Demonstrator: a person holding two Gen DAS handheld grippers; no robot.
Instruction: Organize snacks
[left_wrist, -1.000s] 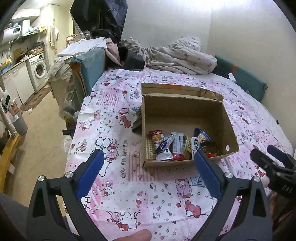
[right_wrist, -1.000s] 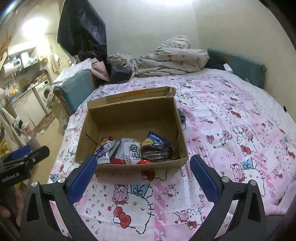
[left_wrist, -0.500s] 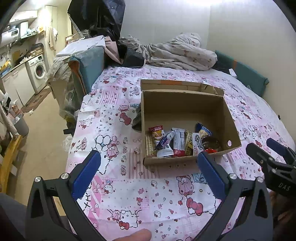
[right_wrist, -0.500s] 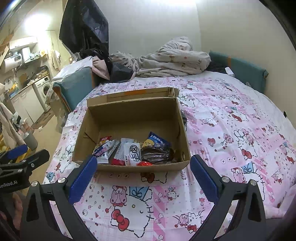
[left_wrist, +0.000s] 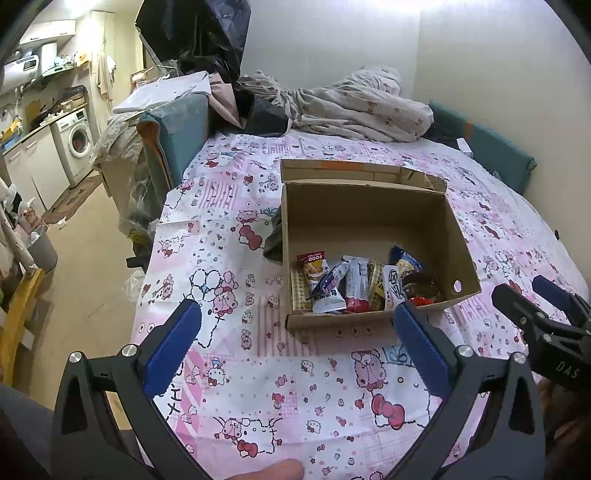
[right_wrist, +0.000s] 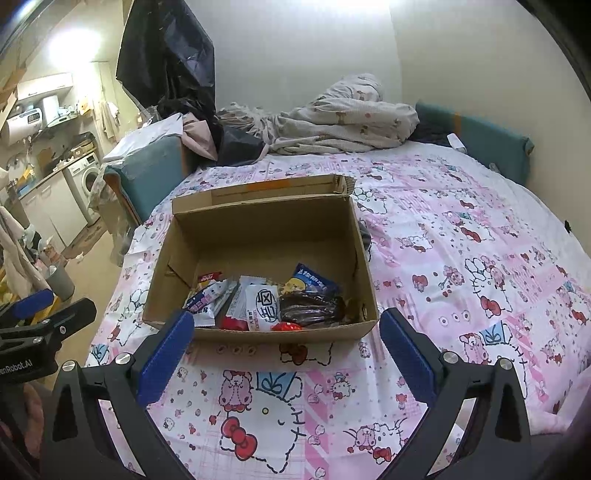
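Both tools, left tool (left_wrist: 295, 347) and right tool (right_wrist: 286, 350), have backed off empty and spread wide from the box (right_wrist: 258, 334), snacks (right_wrist: 266, 302) apparently sorted.

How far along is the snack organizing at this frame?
Looks done: the snack packets lie together in the cardboard box, and none shows loose on the pink bedsheet. In hand: nothing; the left tool and right tool are both open and empty. Left: possibly tidying inside the box.

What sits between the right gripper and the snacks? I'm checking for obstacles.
In the right wrist view, only printed bedsheet and the cardboard box near wall separate the open right gripper from the snacks.
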